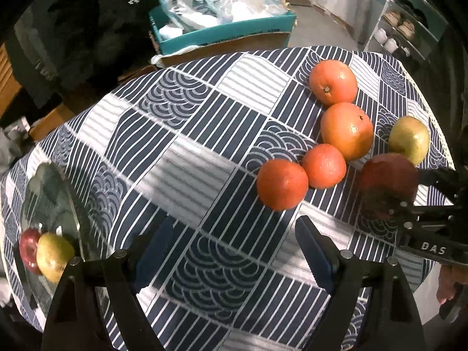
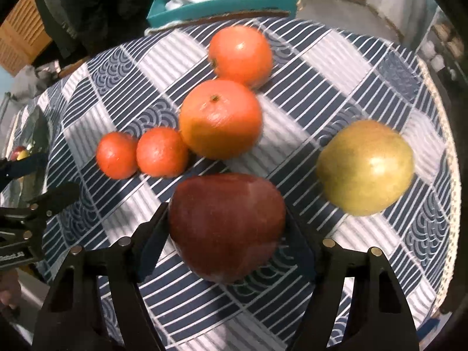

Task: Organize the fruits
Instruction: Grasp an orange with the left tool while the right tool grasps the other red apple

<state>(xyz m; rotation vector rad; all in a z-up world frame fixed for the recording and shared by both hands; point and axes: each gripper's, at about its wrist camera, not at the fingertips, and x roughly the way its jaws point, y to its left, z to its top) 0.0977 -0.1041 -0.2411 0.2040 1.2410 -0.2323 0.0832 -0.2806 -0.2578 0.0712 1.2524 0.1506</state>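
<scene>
My right gripper is shut on a dark red apple, held just above the patterned tablecloth; it also shows in the left wrist view. A yellow-green apple lies to its right. Two large oranges and two small ones lie beyond it. My left gripper is open and empty over the cloth. A glass plate at the left holds a red apple and a yellow-green apple.
A teal box with plastic bags stands beyond the table's far edge. A shelf with shoes is at the far right. The table's right edge is close to the yellow-green apple.
</scene>
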